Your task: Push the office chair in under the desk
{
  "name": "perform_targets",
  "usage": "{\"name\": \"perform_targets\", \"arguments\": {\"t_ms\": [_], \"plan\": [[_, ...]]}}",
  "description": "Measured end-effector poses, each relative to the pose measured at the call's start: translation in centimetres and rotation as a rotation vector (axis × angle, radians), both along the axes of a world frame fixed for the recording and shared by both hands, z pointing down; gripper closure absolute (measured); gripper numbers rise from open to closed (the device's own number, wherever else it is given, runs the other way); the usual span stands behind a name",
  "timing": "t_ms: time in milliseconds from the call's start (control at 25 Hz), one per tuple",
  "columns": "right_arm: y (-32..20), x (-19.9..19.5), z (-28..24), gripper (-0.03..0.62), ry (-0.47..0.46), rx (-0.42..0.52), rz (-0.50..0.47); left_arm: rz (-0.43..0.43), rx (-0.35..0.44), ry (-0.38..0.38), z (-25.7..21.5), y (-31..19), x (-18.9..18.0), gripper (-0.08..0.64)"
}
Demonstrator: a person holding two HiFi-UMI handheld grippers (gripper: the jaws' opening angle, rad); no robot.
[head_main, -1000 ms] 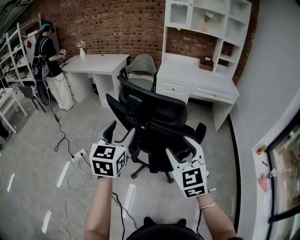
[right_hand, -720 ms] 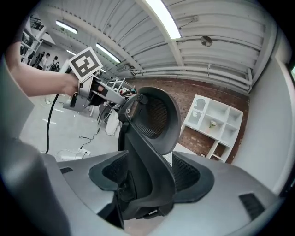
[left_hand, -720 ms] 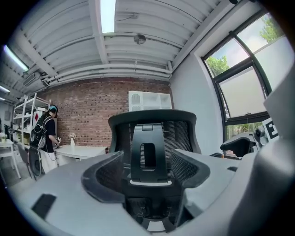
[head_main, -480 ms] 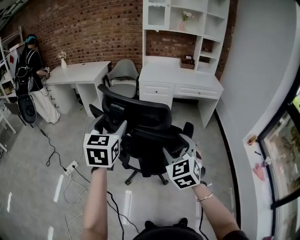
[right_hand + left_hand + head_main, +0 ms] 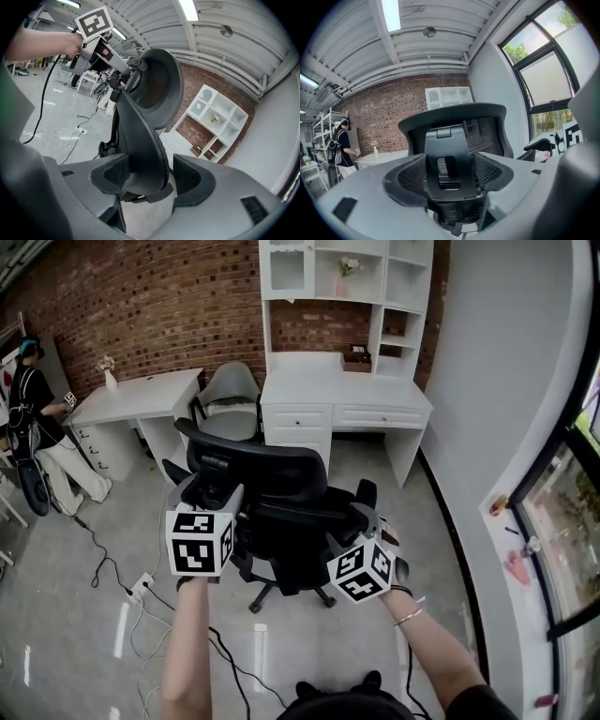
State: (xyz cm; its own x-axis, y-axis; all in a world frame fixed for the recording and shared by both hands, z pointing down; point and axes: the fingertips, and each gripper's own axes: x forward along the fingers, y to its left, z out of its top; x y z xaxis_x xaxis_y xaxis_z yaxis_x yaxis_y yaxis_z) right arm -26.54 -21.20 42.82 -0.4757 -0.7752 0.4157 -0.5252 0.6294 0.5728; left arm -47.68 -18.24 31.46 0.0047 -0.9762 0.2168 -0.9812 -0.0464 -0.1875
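Note:
A black mesh office chair stands on the floor with its back to me, a short way in front of the white desk with a hutch. My left gripper is at the backrest's left edge. In the left gripper view the left gripper stands open, and the chair's spine shows beyond the gap. My right gripper is at the backrest's right side; the right gripper is open around the backrest's edge, without squeezing it. Both pairs of jaws have just been opening.
A second white desk with a grey chair stands at the left, and a person stands beside it. Cables and a power strip lie on the floor at the left. A curved wall with a window runs along the right.
The head view has swung so the hutch desk sits more to the middle. Both grippers have come in closer to the chair's back, and the right one has sunk a little.

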Motion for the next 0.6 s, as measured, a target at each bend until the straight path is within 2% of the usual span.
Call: {"name": "perform_targets", "arguments": {"t_ms": [280, 600], "plan": [[-1.3, 0.8, 0.9, 0.348, 0.006, 0.003, 0.012, 0.032, -0.013, 0.007, -0.1, 0.4, 1.0, 0.256], [-2.5, 2.5, 0.9, 0.357, 0.006, -0.031, -0.033, 0.017, -0.003, 0.013, -0.2, 0.5, 3.1, 0.258]]}}
